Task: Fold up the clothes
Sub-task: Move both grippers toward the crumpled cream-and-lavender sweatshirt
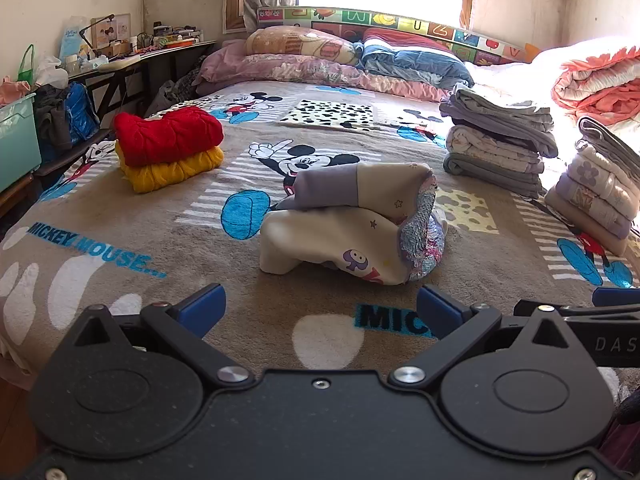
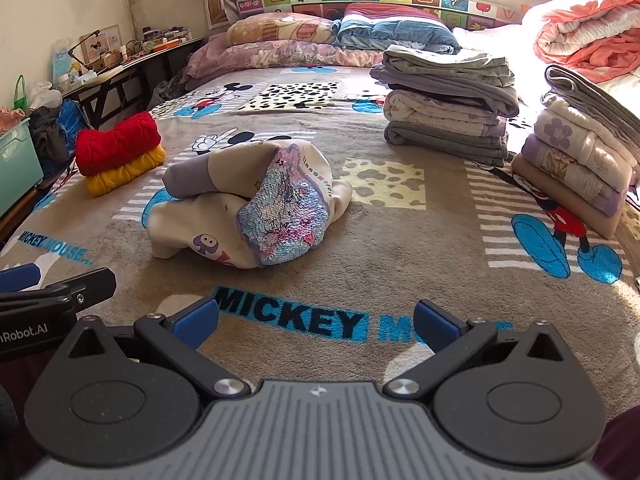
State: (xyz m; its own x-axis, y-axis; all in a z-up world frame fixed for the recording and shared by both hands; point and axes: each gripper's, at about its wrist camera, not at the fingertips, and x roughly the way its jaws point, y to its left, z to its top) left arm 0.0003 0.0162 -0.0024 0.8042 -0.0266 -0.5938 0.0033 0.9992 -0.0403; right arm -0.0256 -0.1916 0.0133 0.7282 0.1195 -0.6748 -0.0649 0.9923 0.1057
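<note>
**Both claws wide and empty, top lying part-folded mid-bed**

The left gripper (image 1: 320,308) has its blue pads (image 1: 202,309) spread far apart, with nothing between them and nothing touched; only the blanket (image 1: 120,216) shows in the gap. The right gripper (image 2: 316,320) is just as wide, its pads (image 2: 434,326) clear of any cloth. Both hover low over the near edge of the bed, level and pointing toward the headboard, side by side: the right one's finger shows at the right edge of the left view, the left one's at the left edge of the right view.

The cream top (image 1: 348,224) lies bunched and half folded near the middle of the bed, ahead of both claws and apart from them, its sequin patch (image 2: 286,216) facing the right side. A red sweater (image 1: 168,134) rests on a yellow one (image 1: 172,170) toward the left edge. Two stacks of folded clothes stand along the right edge: a grey pile (image 1: 496,140) farther back, a cream pile (image 1: 596,196) nearer
</note>
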